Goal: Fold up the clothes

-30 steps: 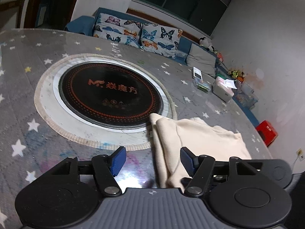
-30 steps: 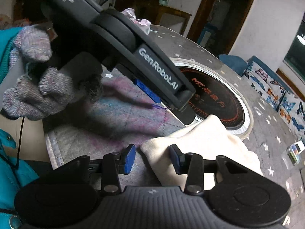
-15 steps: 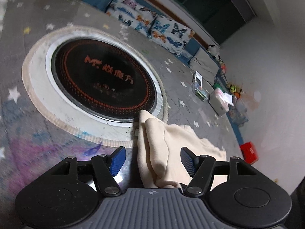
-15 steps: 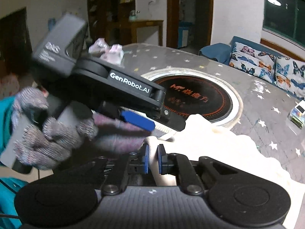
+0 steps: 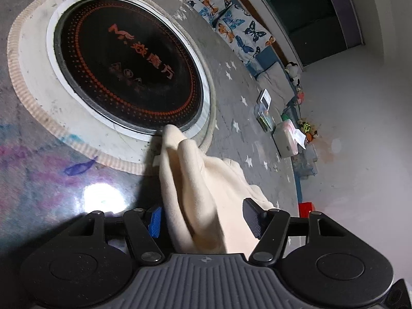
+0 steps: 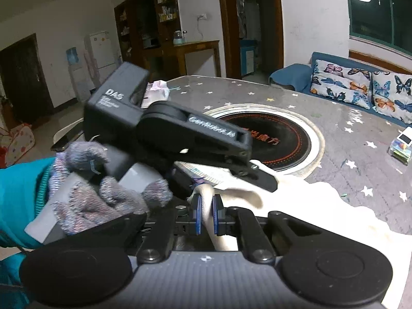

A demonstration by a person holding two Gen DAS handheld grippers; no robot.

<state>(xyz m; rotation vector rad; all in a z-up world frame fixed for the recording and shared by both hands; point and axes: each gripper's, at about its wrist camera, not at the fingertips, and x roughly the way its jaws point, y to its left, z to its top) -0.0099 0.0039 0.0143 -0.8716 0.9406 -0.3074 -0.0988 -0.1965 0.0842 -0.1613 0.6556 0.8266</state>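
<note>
The cream garment is soft, fleecy fabric, bunched into thick rounded folds on a grey star-print tablecloth w/ a glossy sheen. In the left wrist view it rises from 6 o'clock toward the centre, its tip reaching the rim of the round black cooktop (orange dot rings and lettering, white ring around it).

Left gripper: jaws wide apart, released, the folds lying between the blue pads; whether cloth touches the left pad can't be told. From the right wrist view the same tool is tilted down toward 4 o'clock, held by a hand in a knitted grey-purple glove, teal sleeve at 9 o'clock.

Right gripper: clenched on a thin ridge of the cream garment, pads nearly meeting. Fabric below the jaws is hidden by the gripper body; the cloth's 3–4 o'clock edge is cut off by the frame.
</note>
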